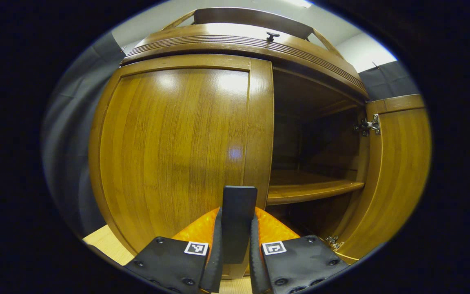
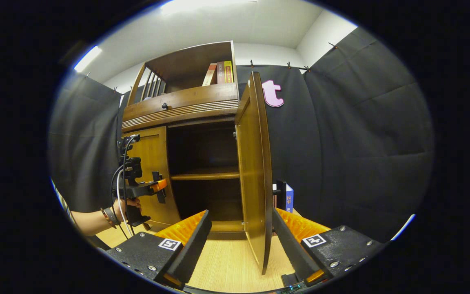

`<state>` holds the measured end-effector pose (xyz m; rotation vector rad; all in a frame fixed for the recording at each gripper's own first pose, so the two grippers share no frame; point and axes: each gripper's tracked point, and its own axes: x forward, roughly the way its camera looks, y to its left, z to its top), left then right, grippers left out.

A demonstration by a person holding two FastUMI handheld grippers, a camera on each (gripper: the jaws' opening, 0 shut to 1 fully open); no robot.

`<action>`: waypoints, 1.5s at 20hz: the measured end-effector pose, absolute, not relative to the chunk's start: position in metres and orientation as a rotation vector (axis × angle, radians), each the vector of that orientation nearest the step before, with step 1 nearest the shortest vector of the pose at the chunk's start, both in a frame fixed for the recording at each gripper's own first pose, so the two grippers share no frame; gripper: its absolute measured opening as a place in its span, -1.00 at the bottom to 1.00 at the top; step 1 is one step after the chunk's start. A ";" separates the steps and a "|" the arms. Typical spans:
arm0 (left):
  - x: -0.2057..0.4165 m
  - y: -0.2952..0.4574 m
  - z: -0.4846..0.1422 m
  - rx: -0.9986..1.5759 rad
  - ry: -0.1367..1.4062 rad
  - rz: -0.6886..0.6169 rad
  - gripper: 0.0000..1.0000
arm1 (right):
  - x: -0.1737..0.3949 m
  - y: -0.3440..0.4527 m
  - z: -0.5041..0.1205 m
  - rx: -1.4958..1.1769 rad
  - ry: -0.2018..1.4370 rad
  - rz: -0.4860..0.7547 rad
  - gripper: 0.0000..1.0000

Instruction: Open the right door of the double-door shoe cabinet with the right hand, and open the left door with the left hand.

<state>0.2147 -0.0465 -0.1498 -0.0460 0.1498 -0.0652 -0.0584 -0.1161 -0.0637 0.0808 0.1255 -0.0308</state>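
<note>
The wooden shoe cabinet's left door (image 1: 169, 155) stands closed. Its dark upright handle (image 1: 240, 200) sits between the fingers of my left gripper (image 1: 238, 214), which is shut on it. The right door (image 1: 398, 171) is swung wide open, baring a dark inside with a shelf (image 1: 308, 188). In the right gripper view, the right door (image 2: 253, 171) stands edge-on between the spread fingers of my right gripper (image 2: 241, 213), which is open and not pressing on it. Further left in that view, a hand (image 2: 127, 204) holds the left gripper (image 2: 160, 192) against the left door (image 2: 151, 155).
A drawer front with a small knob (image 2: 164, 105) runs above the doors. Books (image 2: 220, 72) stand on the cabinet's upper shelf. More books (image 2: 286, 198) stand on the floor right of the cabinet. A light wooden floor (image 2: 227, 261) lies below.
</note>
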 end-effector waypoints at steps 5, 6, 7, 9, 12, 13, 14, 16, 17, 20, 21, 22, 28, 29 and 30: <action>0.201 -0.046 -0.146 -0.030 0.181 -0.053 -0.38 | -0.060 -0.102 -0.072 0.065 0.150 -0.008 1.00; 0.198 -0.045 -0.146 -0.033 0.181 -0.051 -0.39 | -0.060 -0.099 -0.071 0.062 0.152 -0.001 1.00; 0.195 -0.044 -0.145 -0.031 0.182 -0.047 -0.41 | -0.060 -0.095 -0.071 0.061 0.150 0.010 0.85; 0.189 -0.042 -0.144 -0.021 0.188 -0.034 -0.39 | -0.059 -0.086 -0.069 0.057 0.145 0.029 0.85; 0.174 -0.039 -0.142 -0.025 0.198 -0.039 -0.41 | -0.056 -0.075 -0.066 0.049 0.141 0.051 0.85; 0.168 -0.036 -0.141 -0.028 0.200 -0.043 -0.41 | -0.056 -0.072 -0.066 0.048 0.138 0.056 0.85; 0.161 -0.035 -0.140 -0.029 0.203 -0.047 -0.39 | -0.056 -0.069 -0.066 0.051 0.138 0.062 0.85; 0.148 -0.031 -0.137 -0.021 0.206 -0.060 -0.40 | -0.055 -0.063 -0.066 0.064 0.142 0.073 0.85; 0.144 -0.030 -0.135 -0.024 0.206 -0.069 -0.39 | -0.056 -0.059 -0.066 0.072 0.141 0.081 0.85; 0.125 -0.022 -0.133 -0.030 0.211 -0.082 -0.39 | -0.053 -0.043 -0.060 0.071 0.142 0.107 0.85; 0.118 -0.020 -0.130 -0.029 0.208 -0.081 -0.39 | -0.052 -0.040 -0.057 0.060 0.138 0.111 0.85; 0.112 -0.017 -0.129 -0.029 0.206 -0.081 -0.39 | -0.050 -0.037 -0.055 0.053 0.133 0.114 0.85; 0.077 0.005 -0.121 -0.025 0.222 -0.096 -0.39 | -0.045 -0.006 -0.048 0.069 0.112 0.156 1.00; 0.071 0.009 -0.119 -0.029 0.222 -0.092 -0.41 | -0.044 -0.002 -0.048 0.065 0.110 0.162 1.00; 0.065 0.014 -0.120 -0.024 0.220 -0.087 -0.39 | -0.044 0.002 -0.048 0.062 0.111 0.168 1.00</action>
